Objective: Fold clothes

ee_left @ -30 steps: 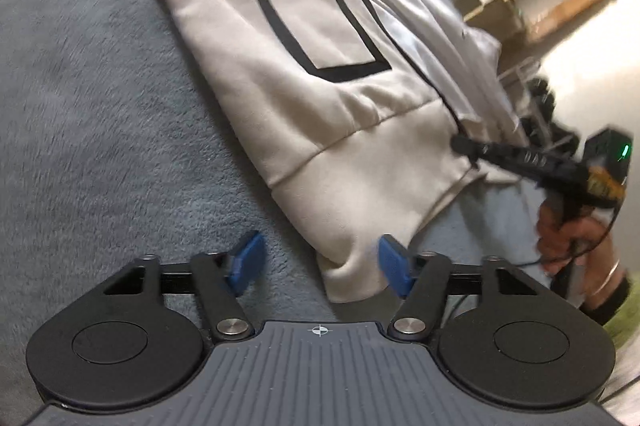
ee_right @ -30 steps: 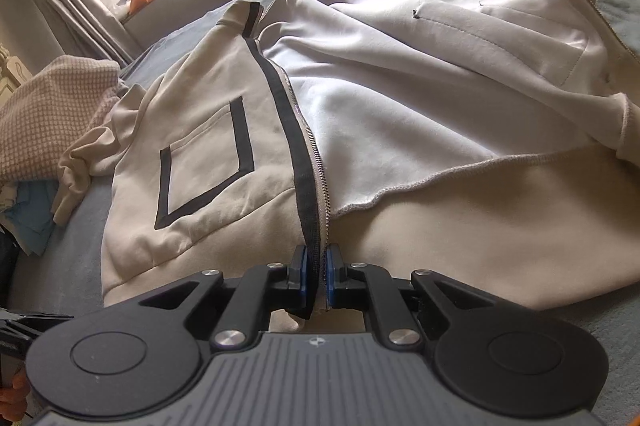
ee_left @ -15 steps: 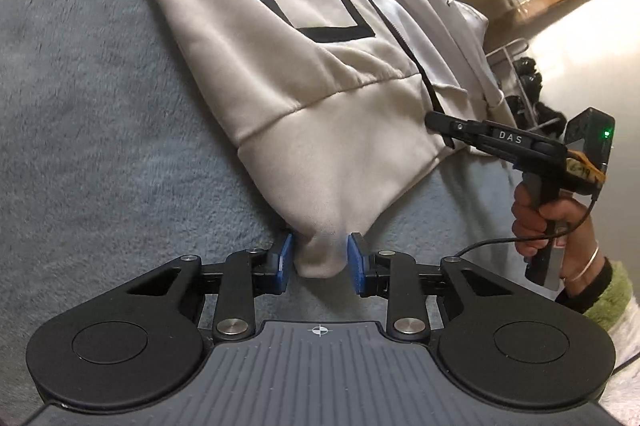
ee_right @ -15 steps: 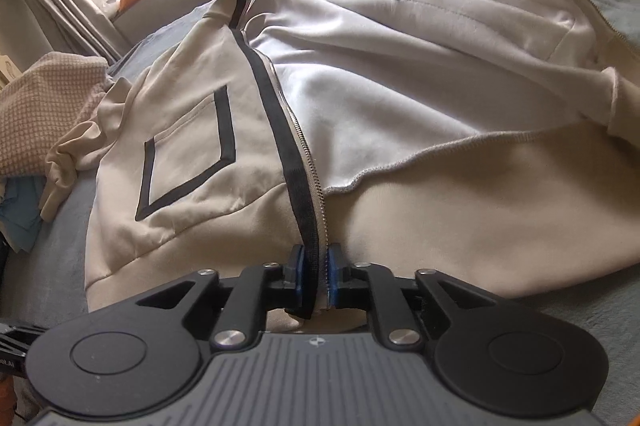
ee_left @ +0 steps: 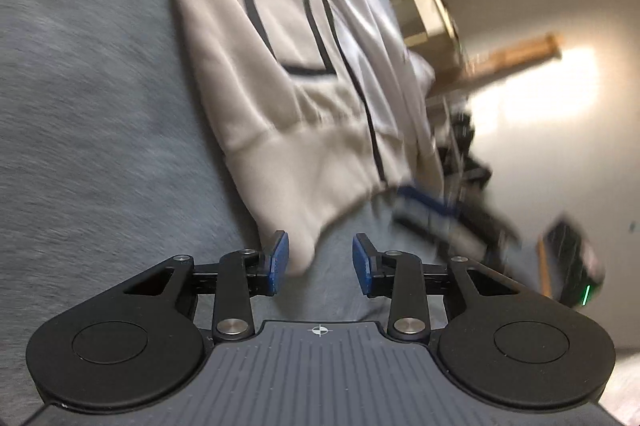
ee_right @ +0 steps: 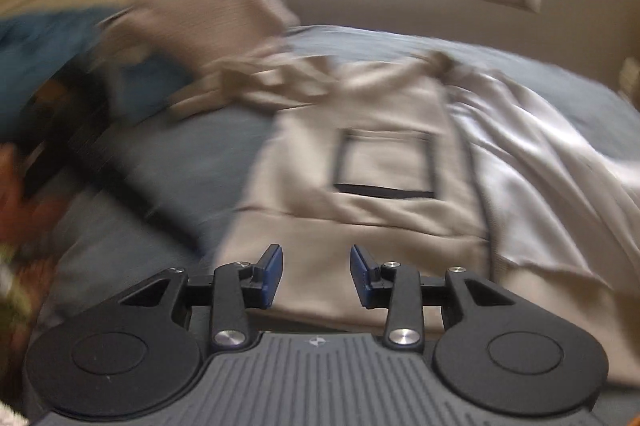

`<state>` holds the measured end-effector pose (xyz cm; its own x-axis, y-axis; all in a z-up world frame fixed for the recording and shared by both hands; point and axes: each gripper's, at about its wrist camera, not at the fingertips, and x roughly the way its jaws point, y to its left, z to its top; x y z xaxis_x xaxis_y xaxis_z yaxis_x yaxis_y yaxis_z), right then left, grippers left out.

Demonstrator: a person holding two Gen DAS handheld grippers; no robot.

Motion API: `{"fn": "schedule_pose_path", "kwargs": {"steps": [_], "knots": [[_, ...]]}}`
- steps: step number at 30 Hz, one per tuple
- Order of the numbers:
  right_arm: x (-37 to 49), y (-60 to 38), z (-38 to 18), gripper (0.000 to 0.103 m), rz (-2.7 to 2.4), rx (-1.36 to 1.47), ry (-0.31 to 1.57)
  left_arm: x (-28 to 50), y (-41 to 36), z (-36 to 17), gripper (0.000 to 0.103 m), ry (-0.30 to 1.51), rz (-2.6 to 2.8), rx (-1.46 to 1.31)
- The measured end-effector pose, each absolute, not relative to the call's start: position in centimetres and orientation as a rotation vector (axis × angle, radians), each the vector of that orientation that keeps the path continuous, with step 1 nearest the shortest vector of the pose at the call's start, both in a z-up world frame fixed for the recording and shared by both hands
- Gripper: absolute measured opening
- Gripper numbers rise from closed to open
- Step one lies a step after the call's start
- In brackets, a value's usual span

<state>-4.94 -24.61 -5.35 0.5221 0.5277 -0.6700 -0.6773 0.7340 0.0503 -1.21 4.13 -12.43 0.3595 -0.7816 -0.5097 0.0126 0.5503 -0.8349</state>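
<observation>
No readable text, brand name or number is to be found in either view. Only a small crosshair mark [ee_left: 319,330] is printed on the ribbed grey housing just behind the left tongs [ee_left: 319,263], and a similar small emblem [ee_right: 316,341], too blurred to be made out, behind the right tongs [ee_right: 316,276].

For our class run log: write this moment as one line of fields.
task: fold clothes | left gripper: jaws open, hem corner of jacket between them | right gripper: jaws open over hem | jacket flat on bed
</observation>
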Motion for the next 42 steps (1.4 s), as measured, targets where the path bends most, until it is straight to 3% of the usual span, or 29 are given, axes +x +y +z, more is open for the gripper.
{"fn": "schedule_pose_path", "kwargs": {"steps": [11, 14, 15, 17, 25, 28, 31, 36, 42], "knots": [[-9.3, -14.9, -10.2, 0.04, 0.858, -0.785, 0.638, -1.1, 6.8, -12.7, 0.035, 1.033, -0.489, -0.967], [-9.6, -14.3, -11.2, 0.027, 0.845, -0.851, 0.624, -1.1, 7.3, -12.9, 0.036, 1.027, -0.482, -0.978], [-9.6, -14.3, -11.4, 0.009, 0.843, -0.856, 0.622, -1.1, 7.5, -12.9, 0.036, 1.024, -0.478, -0.981], [-9.1, -14.9, -10.3, 0.007, 0.829, -0.803, 0.632, -1.1, 7.9, -12.9, 0.036, 1.014, -0.466, -0.991], [-2.1, -23.7, -1.2, 0.006, 0.806, -0.03, 0.704, -0.9, 8.7, -12.6, 0.039, 0.955, -0.481, -1.014], [-0.4, -26.3, -0.4, 0.006, 0.798, 0.126, 0.7, -0.7, 9.0, -13.0, 0.039, 0.952, -0.474, -1.04], [0.1, -27.4, -0.7, 0.006, 0.787, 0.2, 0.709, -0.7, 9.4, -13.3, 0.04, 0.945, -0.457, -1.066], [0.6, -27.2, -1.8, 0.006, 0.828, 0.222, 0.723, -0.2, 9.5, -13.5, 0.054, 0.946, -0.435, -1.07], [-1.4, -25.6, -3.2, 0.006, 0.889, 0.145, 0.773, 0.4, 9.5, -13.7, 0.056, 0.949, -0.41, -1.07]]}}
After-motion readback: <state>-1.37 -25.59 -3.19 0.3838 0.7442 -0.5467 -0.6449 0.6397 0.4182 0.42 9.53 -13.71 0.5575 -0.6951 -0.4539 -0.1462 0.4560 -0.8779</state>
